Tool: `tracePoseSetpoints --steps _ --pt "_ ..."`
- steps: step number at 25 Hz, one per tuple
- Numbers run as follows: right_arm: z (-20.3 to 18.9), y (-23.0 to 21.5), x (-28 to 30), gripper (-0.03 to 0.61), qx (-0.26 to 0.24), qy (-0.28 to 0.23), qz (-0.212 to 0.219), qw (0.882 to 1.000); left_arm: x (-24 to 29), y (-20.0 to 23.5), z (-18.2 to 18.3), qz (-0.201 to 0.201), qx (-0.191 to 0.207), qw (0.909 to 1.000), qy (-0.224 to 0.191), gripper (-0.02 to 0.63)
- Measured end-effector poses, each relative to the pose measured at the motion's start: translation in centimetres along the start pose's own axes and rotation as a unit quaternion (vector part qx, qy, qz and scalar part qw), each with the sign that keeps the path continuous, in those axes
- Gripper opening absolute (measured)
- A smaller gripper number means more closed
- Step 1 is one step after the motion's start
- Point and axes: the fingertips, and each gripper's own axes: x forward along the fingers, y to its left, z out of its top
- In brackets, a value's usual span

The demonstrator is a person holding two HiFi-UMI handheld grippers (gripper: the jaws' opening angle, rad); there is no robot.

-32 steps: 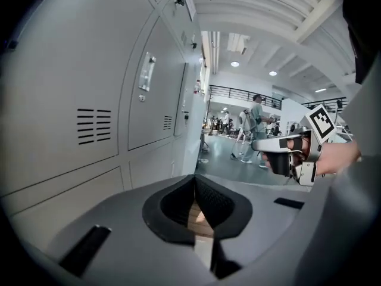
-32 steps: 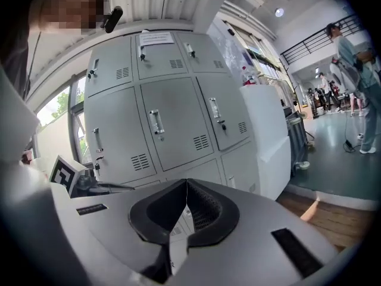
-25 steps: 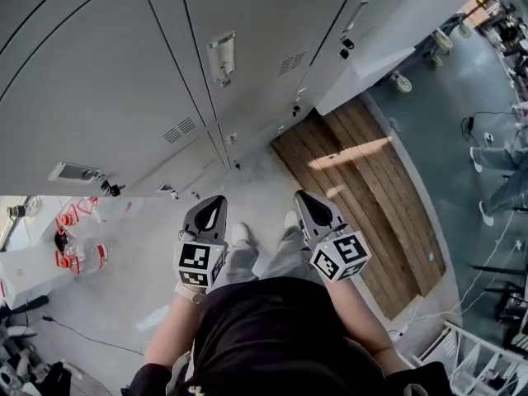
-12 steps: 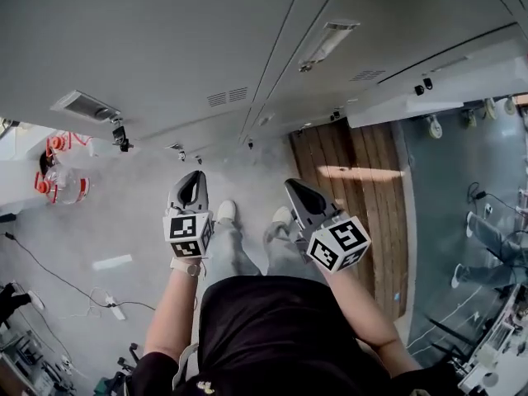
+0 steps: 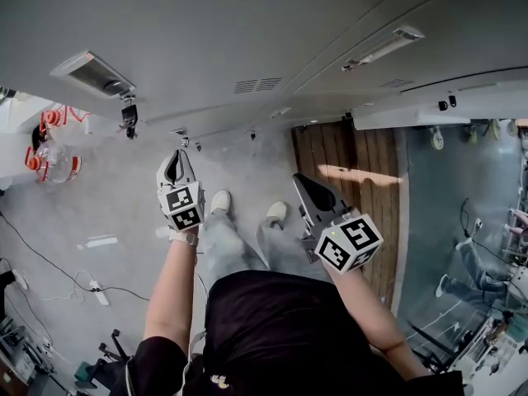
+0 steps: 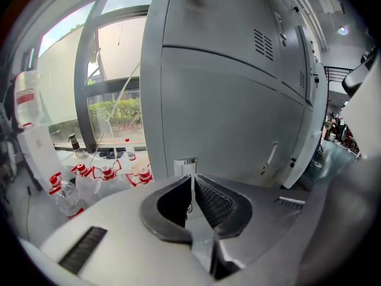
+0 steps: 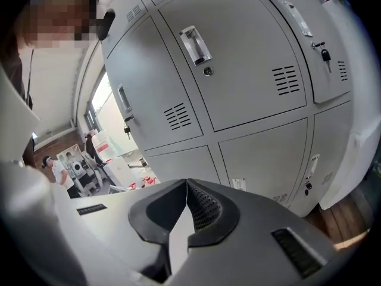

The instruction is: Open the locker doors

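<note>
Head view: grey locker bank (image 5: 247, 23) spans 10 to 2 o'clock, and the doors ahead look closed. Left gripper (image 5: 175, 159) at 9, right gripper (image 5: 302, 181) at 3. Both have jaws fully together, nothing held, and aim at the doors, probably staging for the recessed handle (image 7: 196, 44) at 12 in right gripper view.

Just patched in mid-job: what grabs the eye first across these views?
A bank of grey lockers fills every view, with a recessed handle up ahead of the right gripper. Both it and the left gripper are shut and empty, short of the doors. Red-capped water jugs stand off to the left.
</note>
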Motion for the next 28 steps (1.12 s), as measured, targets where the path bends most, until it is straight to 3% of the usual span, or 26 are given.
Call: tracePoseSetpoints --steps 5,17,28 --pt "-0.7 -0.4 0.0 0.028 0.003 0.008 -0.012 1.000 2.2 1.2 -1.6 0.020 -0.006 0.9996 0.017 0.027" --pt "-2.8 -1.4 -1.6 0.028 0.022 0.011 -0.053 0.998 6.7 3.7 -3.2 0.071 -0.042 0.9949 0.058 0.205" --pt "-4.4 -0.7 -2.8 0.028 0.051 -0.002 -0.094 0.994 8.5 4.7 -3.0 0.089 -0.066 0.9917 0.065 0.216"
